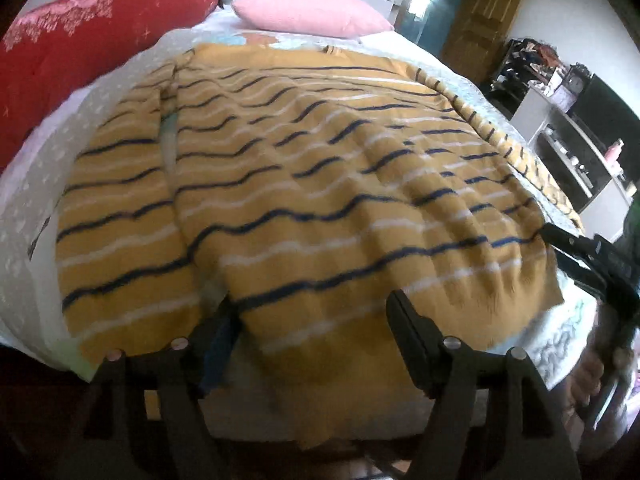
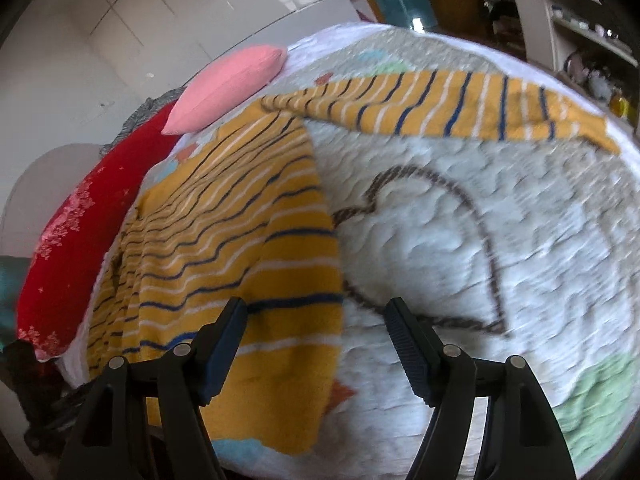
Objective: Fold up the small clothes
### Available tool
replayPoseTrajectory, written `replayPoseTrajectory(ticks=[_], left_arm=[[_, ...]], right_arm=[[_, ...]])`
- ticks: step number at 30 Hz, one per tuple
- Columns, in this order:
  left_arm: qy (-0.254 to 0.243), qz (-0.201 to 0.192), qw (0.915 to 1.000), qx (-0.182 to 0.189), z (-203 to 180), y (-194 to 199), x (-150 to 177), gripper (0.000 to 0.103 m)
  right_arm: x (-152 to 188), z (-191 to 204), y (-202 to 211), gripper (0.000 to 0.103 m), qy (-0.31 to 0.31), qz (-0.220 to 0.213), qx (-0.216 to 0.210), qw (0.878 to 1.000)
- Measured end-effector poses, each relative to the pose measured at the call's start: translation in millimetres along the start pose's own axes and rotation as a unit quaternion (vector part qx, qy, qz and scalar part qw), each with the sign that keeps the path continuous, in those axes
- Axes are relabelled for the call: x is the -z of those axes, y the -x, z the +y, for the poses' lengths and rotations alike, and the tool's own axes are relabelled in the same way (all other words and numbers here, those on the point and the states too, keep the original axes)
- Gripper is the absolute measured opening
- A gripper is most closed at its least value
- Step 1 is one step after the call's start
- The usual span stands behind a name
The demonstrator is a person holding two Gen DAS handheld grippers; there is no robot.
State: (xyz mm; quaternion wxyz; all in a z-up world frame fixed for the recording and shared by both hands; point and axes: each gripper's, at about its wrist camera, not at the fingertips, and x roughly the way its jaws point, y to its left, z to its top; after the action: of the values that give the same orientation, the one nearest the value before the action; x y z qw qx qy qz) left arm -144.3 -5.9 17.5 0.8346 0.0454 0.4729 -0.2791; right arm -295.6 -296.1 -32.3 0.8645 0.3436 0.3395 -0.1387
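A mustard-yellow top with navy and white stripes (image 1: 304,184) lies spread flat on the bed. My left gripper (image 1: 316,320) is open at the garment's near hem, its fingers over the cloth, holding nothing. In the right wrist view the top's body (image 2: 224,248) lies to the left and one sleeve (image 2: 440,108) stretches out to the right. My right gripper (image 2: 316,320) is open over the hem's right corner and the bare quilt. It also shows at the right edge of the left wrist view (image 1: 592,256).
The bed has a white quilt (image 2: 460,240) with a brown heart outline. A red pillow (image 1: 80,52) and a pink pillow (image 1: 308,10) lie at the head. Shelves with clutter (image 1: 568,120) stand to the right of the bed.
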Motion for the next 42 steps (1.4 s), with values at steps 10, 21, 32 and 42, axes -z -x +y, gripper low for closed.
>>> replayPoseTrajectory(ticks=[10, 21, 32, 42], left_arm=[[0.044, -0.006, 0.9982, -0.041, 37.3, 40.8, 14.9, 0.008], [0.028, -0.078, 0.9935, -0.078, 35.9, 79.6, 33.3, 0.064], [0.002, -0.112, 0.99, -0.085, 31.2, 94.6, 22.4, 0.088], [-0.03, -0.1, 0.9894, -0.101, 14.9, 74.6, 20.6, 0.088]], right_arm=[[21.9, 12.9, 6.7, 0.017, 0.017, 0.048, -0.04, 0.998], [29.4, 6.3, 64.7, 0.058, 0.022, -0.036, 0.016, 0.999], [14.8, -3.6, 62.2, 0.076, 0.004, -0.048, 0.025, 0.999], [-4.5, 1.2, 54.1, 0.076, 0.022, -0.062, 0.048, 0.997]])
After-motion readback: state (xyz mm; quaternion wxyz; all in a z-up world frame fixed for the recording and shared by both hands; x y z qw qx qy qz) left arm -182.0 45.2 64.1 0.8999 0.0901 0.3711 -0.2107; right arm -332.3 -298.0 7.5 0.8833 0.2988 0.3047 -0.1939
